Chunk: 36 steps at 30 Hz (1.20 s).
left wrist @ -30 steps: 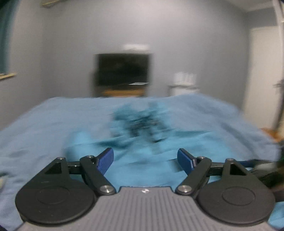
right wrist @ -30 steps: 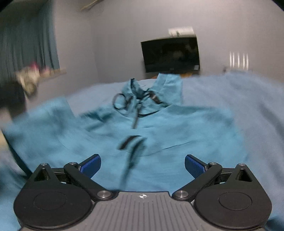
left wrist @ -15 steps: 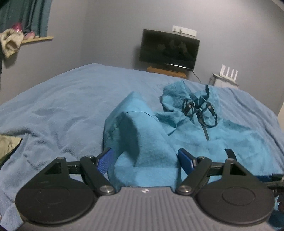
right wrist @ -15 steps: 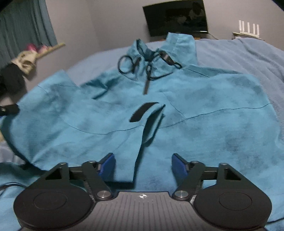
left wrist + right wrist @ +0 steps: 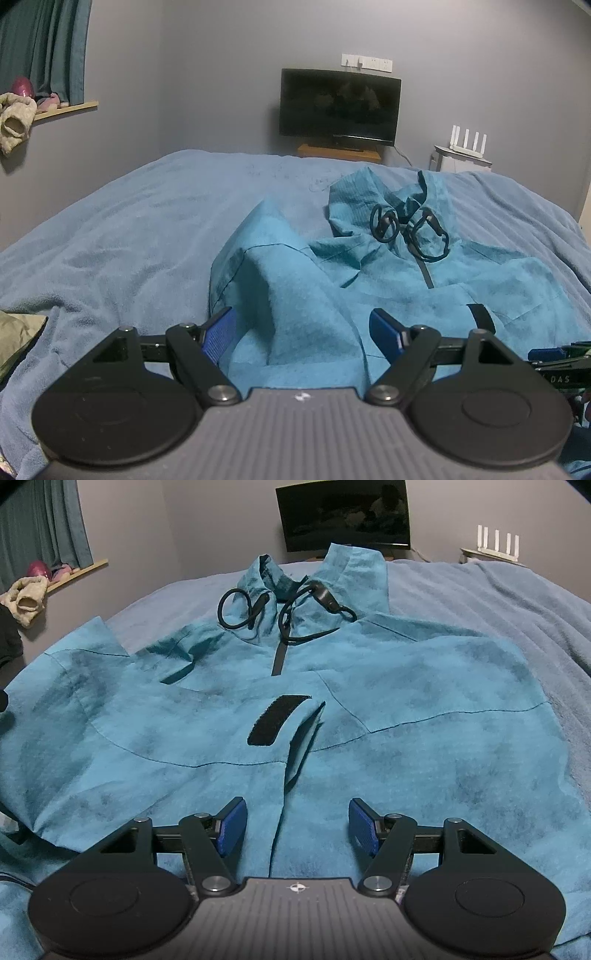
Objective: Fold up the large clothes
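Left gripper (image 5: 303, 334) is gaping over a jacket (image 5: 424, 291) fold; right gripper (image 5: 294, 825), jaws just narrowing, is hovering unclenched at lower centre.

My left wrist camera sits low behind its hand-held gripper (image 5: 303, 332), facing across the bed (image 5: 122, 229) toward the television (image 5: 340, 103), close to the jacket's raised sleeve (image 5: 280, 280). My right wrist camera looks steeply down, near the jacket (image 5: 406, 716) front. Both views share collar, television and router (image 5: 496, 544).
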Each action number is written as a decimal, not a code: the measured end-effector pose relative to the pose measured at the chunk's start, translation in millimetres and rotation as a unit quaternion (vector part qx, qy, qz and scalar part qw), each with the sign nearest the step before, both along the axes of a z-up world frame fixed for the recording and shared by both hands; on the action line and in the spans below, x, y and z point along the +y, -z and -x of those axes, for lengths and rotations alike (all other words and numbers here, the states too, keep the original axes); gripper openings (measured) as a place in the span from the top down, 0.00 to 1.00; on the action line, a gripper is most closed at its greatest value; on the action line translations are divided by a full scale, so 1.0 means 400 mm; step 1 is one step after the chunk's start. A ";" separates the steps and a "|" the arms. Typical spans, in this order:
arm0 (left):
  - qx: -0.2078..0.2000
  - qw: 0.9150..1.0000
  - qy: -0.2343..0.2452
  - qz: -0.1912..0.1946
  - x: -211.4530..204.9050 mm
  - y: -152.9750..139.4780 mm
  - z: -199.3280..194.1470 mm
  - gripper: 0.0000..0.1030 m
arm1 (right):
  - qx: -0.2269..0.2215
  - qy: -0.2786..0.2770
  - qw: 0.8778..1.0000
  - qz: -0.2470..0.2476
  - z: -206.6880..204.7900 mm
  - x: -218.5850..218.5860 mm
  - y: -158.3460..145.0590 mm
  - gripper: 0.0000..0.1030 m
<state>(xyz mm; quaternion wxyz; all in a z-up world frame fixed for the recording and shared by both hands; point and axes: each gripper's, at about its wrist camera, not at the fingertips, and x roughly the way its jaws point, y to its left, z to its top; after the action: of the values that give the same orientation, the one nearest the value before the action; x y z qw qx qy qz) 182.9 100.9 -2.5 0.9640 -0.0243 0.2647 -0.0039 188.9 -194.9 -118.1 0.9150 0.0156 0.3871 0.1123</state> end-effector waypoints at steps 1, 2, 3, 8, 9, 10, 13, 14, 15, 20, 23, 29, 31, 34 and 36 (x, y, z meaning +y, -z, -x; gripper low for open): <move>0.000 1.000 0.000 -0.001 -0.002 0.001 -0.001 0.24 | 0.000 0.000 1.000 -0.002 -0.001 -0.002 0.001 0.37; 0.000 1.000 0.001 -0.002 -0.002 0.000 0.000 0.24 | 0.001 0.000 1.000 -0.003 -0.002 -0.003 0.001 0.37; 0.001 1.000 0.002 -0.003 -0.004 0.001 -0.001 0.24 | 0.001 0.000 1.000 -0.005 -0.002 -0.005 0.002 0.37; 0.002 1.000 0.006 -0.006 -0.006 0.004 -0.002 0.24 | 0.009 -0.013 0.999 -0.039 -0.006 -0.017 0.006 0.36; 0.003 1.000 0.007 -0.006 -0.005 0.006 -0.002 0.24 | 0.017 -0.025 0.998 -0.059 -0.008 -0.021 0.010 0.37; 0.004 1.000 0.007 -0.005 -0.004 0.008 -0.004 0.24 | 0.029 -0.036 0.996 -0.080 -0.012 -0.024 0.016 0.39; 0.010 1.000 0.007 -0.001 0.003 0.015 -0.009 0.24 | 0.048 -0.050 0.991 -0.118 -0.016 -0.031 0.030 0.77; 0.012 1.000 0.007 0.001 0.006 0.017 -0.011 0.24 | 0.048 -0.047 0.990 -0.124 -0.015 -0.035 0.028 0.85; 0.014 1.000 0.006 0.004 0.011 0.018 -0.012 0.24 | 0.042 -0.041 0.990 -0.128 -0.012 -0.040 0.022 0.89; 0.019 1.000 0.010 0.021 0.022 0.021 -0.014 0.24 | -0.024 -0.005 0.994 -0.111 0.016 -0.076 -0.051 0.97; 0.017 1.000 0.022 0.010 0.009 0.023 -0.012 0.24 | -0.069 0.024 0.993 -0.088 0.032 -0.111 -0.104 0.98; 0.025 0.998 0.059 -0.026 -0.038 0.039 -0.011 0.24 | -0.138 0.086 0.985 -0.059 0.045 -0.246 -0.200 0.98; 0.025 0.997 0.062 -0.038 -0.050 0.042 -0.010 0.24 | -0.157 0.105 0.981 -0.039 0.054 -0.278 -0.212 0.98; 0.025 0.997 0.068 -0.035 -0.050 0.044 -0.009 0.24 | -0.178 0.120 0.976 -0.028 0.059 -0.313 -0.233 0.98; 0.034 0.997 0.064 -0.036 -0.049 0.051 -0.016 0.24 | -0.180 0.127 0.975 -0.018 0.053 -0.328 -0.235 0.98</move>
<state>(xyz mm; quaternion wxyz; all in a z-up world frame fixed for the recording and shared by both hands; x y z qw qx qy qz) 189.3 81.3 -22.7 0.9525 0.0275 0.2984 -0.0549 167.6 -326.1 -24.0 0.9761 0.0607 0.2085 0.0035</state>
